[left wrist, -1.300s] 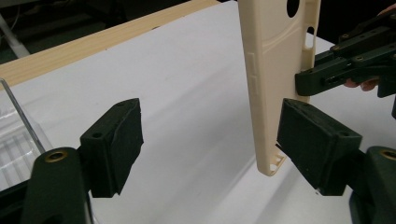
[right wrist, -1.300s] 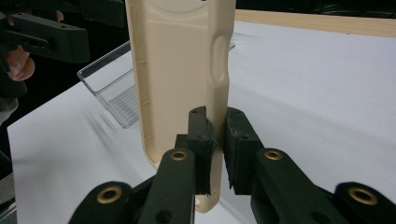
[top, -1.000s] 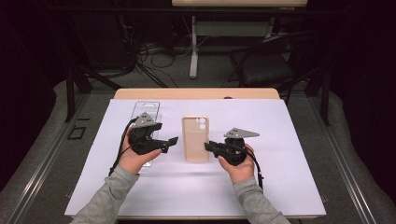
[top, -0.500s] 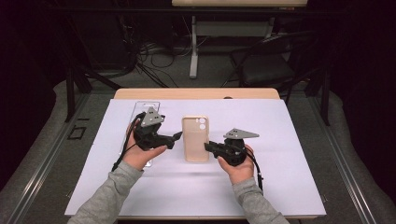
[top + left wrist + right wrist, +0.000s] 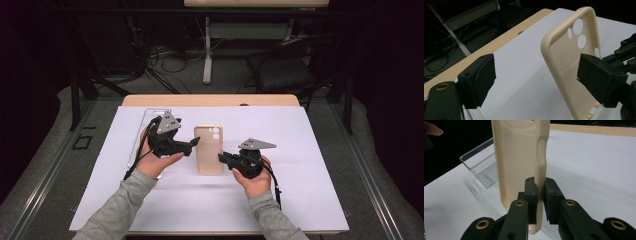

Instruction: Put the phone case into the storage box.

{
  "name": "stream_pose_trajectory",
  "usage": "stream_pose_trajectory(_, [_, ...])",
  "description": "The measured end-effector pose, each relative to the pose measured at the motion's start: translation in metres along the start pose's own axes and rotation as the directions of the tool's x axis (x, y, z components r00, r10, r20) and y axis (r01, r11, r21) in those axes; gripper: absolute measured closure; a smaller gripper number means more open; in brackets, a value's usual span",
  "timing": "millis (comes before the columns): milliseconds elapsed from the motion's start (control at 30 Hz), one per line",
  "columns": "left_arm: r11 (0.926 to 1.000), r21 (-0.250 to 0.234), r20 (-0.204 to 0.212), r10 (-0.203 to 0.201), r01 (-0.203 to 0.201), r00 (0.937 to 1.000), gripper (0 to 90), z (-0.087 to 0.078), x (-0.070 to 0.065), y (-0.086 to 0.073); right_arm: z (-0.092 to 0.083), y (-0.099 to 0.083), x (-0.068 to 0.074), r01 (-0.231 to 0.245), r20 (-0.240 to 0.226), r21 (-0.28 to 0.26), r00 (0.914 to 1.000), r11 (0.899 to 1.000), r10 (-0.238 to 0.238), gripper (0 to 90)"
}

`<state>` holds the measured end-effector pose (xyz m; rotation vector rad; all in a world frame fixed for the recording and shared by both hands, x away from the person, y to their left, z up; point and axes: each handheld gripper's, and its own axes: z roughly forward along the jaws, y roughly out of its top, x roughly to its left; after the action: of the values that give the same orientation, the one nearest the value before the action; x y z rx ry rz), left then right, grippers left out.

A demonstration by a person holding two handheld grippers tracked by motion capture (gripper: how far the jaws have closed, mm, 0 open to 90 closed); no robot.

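Two grippers work on one beige phone case (image 5: 208,150), which rests on the white sheet (image 5: 310,200) covering the desk (image 5: 210,100). Nearest to us, the right gripper (image 5: 223,158) has its fingers (image 5: 532,195) clamped on the case's lower right side wall, one pad inside the rim and one outside, as the right gripper view shows. We judge this to be a steadying grip.

Across the case, the left gripper (image 5: 194,144) holds its fingers (image 5: 477,80) spread wide. In the left gripper view the case's long left edge stands between them, nearer the right-hand pad, and neither pad presses on it. We judge the step in hand to be the approach for a second grip.

The next move calls for bringing the left fingers onto that wall before closing them, while the right grip stays firm.

Beyond the left fingers lies a clear plastic case (image 5: 150,120), well apart from the beige one.
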<state>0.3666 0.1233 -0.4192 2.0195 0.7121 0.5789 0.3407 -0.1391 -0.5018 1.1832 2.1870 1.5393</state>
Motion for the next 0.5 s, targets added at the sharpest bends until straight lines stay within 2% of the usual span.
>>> stream_pose_trajectory(233, [0.9998,0.01,-0.013,0.02,-0.02,0.9997,16.4,0.002,-0.001,0.007,0.0,0.0,0.0,-0.001,0.002,-0.002,1.0,1.0,0.001,82.3])
stream_pose_trajectory(500, [0.9975,0.03,-0.032,0.065,-0.064,0.9974,20.4,0.005,-0.004,0.016,0.001,0.0,0.003,0.01,0.006,-0.002,0.9999,1.0,-0.01,82.3])
